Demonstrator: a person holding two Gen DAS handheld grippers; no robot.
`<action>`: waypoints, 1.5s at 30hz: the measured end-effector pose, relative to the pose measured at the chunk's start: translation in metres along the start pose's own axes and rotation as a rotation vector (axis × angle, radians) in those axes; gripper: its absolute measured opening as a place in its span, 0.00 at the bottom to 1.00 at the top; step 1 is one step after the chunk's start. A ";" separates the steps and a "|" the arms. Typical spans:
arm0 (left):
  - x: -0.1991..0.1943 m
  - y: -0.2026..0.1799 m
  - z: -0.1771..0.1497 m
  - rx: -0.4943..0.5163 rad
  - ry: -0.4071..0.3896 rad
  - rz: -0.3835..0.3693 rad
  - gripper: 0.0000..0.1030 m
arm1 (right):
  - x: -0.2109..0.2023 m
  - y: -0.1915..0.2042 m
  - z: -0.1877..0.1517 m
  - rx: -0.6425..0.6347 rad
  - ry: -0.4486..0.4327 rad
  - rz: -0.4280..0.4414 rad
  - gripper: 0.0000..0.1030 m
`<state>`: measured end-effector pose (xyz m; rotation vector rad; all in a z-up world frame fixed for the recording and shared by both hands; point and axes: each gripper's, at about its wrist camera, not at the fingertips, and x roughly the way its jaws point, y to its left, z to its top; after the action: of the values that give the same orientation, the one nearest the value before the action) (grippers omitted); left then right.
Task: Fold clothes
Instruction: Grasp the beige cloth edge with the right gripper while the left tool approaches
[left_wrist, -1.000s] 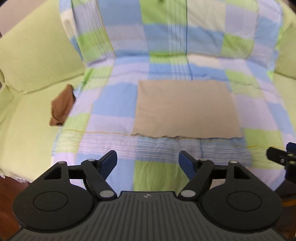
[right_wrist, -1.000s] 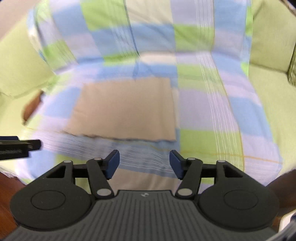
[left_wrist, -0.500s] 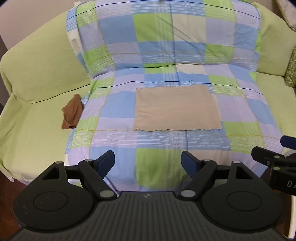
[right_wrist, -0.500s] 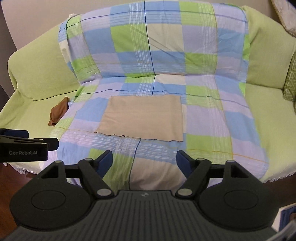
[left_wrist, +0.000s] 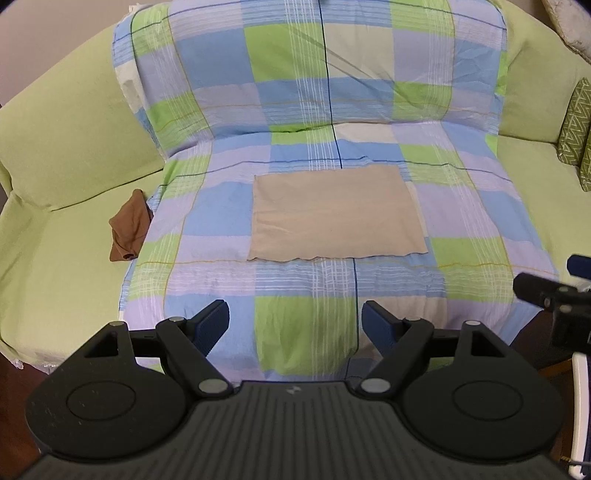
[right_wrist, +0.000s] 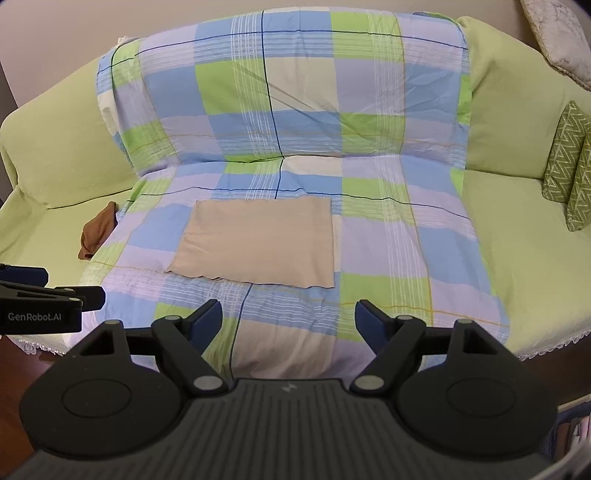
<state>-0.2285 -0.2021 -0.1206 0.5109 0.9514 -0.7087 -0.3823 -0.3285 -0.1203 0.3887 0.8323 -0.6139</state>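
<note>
Ahead of both my grippers, well apart from them, the folded beige cloth (left_wrist: 336, 212) lies flat on the checked sheet (left_wrist: 221, 221) over the sofa seat, while my left gripper (left_wrist: 295, 325) and right gripper (right_wrist: 288, 321) hang wide open, holding and touching nothing.

Green sofa (right_wrist: 524, 258) draped with checked sheet (right_wrist: 295, 122).
Ahead of tool, sheet covering middle seat and backrest; patterned green cushions (right_wrist: 569, 170) far right; pale cushion (right_wrist: 554, 37) upper right.
</note>
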 end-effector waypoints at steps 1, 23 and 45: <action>0.004 0.001 0.000 -0.007 0.005 -0.002 0.81 | 0.003 -0.002 0.002 0.002 0.007 0.002 0.74; 0.238 -0.221 0.017 -0.093 0.150 0.122 0.80 | 0.301 -0.204 0.099 -0.019 0.487 0.528 0.35; 0.322 -0.295 0.055 0.292 0.087 0.310 0.60 | 0.469 -0.165 0.083 -0.003 0.802 0.826 0.03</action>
<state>-0.2910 -0.5381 -0.3974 0.9311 0.8282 -0.5486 -0.1987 -0.6639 -0.4491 0.9409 1.3092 0.3561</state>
